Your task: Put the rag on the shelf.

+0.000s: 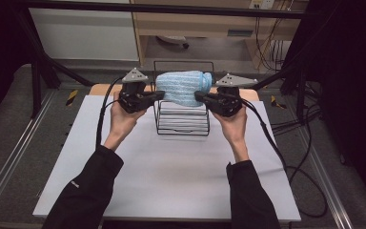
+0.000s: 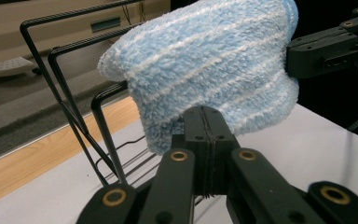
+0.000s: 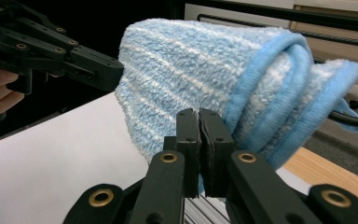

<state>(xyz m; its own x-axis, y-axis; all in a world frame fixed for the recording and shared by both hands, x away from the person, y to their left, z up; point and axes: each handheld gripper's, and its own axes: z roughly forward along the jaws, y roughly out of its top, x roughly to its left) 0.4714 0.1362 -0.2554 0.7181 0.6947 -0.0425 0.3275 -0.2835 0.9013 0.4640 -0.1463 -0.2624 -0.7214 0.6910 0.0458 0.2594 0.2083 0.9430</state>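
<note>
A fluffy light-blue towel (image 1: 183, 87) with pale stripes, folded into a bundle, hangs at the top of a black wire rack (image 1: 181, 121) in the far middle of the table. My left gripper (image 1: 161, 94) is shut on the towel's left lower edge. My right gripper (image 1: 198, 97) is shut on its right lower edge. In the left gripper view the shut jaws meet the towel (image 2: 205, 60) at its bottom hem, with the rack's wire loops (image 2: 70, 107) to the left. In the right gripper view the towel (image 3: 191, 70) shows its darker blue trim. Whether the towel rests on the wires I cannot tell.
The white tabletop (image 1: 171, 171) stretches from the rack toward the person. A wooden strip (image 1: 100, 88) runs along its far edge. Black cables (image 1: 276, 152) trail off the right side. Dark frame posts (image 1: 35, 81) stand at both far corners.
</note>
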